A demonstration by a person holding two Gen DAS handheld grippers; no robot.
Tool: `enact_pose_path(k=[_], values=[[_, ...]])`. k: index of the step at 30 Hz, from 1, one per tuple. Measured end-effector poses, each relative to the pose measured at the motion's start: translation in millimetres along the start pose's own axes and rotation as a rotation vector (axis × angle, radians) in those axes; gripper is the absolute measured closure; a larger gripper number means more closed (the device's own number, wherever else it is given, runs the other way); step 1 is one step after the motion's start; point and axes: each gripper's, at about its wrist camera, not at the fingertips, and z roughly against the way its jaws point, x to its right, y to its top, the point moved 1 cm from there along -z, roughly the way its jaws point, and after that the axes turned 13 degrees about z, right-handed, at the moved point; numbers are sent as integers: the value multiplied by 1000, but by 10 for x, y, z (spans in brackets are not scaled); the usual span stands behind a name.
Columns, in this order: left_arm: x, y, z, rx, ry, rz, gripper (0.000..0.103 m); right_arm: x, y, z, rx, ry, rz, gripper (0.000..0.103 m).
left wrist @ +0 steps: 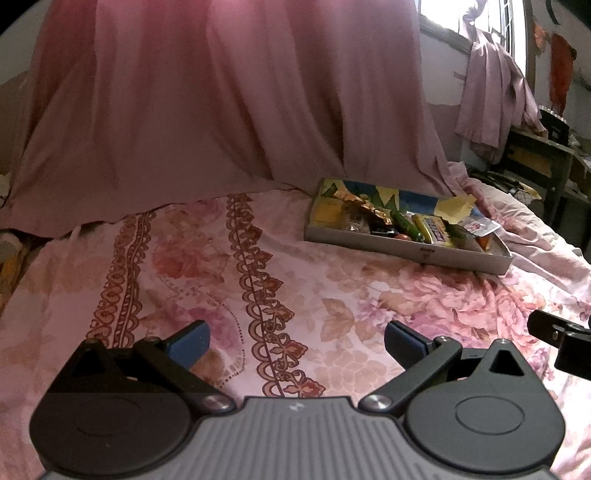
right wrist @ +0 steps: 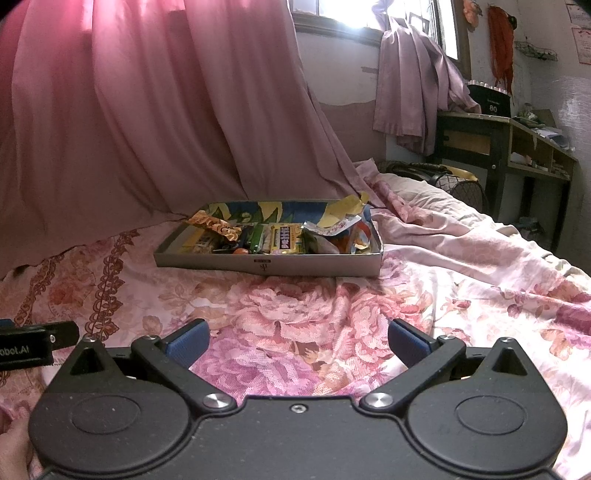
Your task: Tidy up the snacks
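A bed covered with a pink floral bedsheet [right wrist: 332,306] fills the foreground of both views, and a long pink curtain [right wrist: 147,110] hangs behind it down to the mattress. To the right, a window [right wrist: 332,14] lets in bright light, a mauve cloth [right wrist: 413,85] is draped below it, and a dark wooden desk [right wrist: 480,136] stands against the wall.

A shallow grey box [right wrist: 295,266] lies flat on the sheet near the foot of the curtain, its inner walls printed in blue and yellow. It holds a jumble of wrapped snacks: an orange crinkled wrapper [right wrist: 216,226] at the left, leaning over the rim, a green packet [right wrist: 258,239] beside it, a yellow packet with a purple label [right wrist: 286,240] in the middle, and crumpled pale wrappers [right wrist: 332,229] piled at the right end. A small round orange piece [right wrist: 241,252] sits by the front wall. In the left wrist view the same box [left wrist: 369,243] lies further off to the right.

The left gripper [left wrist: 297,341] hovers low over the bedsheet [left wrist: 184,266], well short of the box, its blue-padded fingers spread wide with nothing between them. The right gripper [right wrist: 298,341] hangs just beside it, aimed straight at the box's front wall, also spread wide and empty. Each gripper's body edges into the other's view.
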Motion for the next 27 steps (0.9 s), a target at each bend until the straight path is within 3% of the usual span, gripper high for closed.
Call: enact_pose_path(k=[27], values=[[7, 32, 25, -4, -19, 26, 0, -12, 2, -10, -5, 0, 2, 1]])
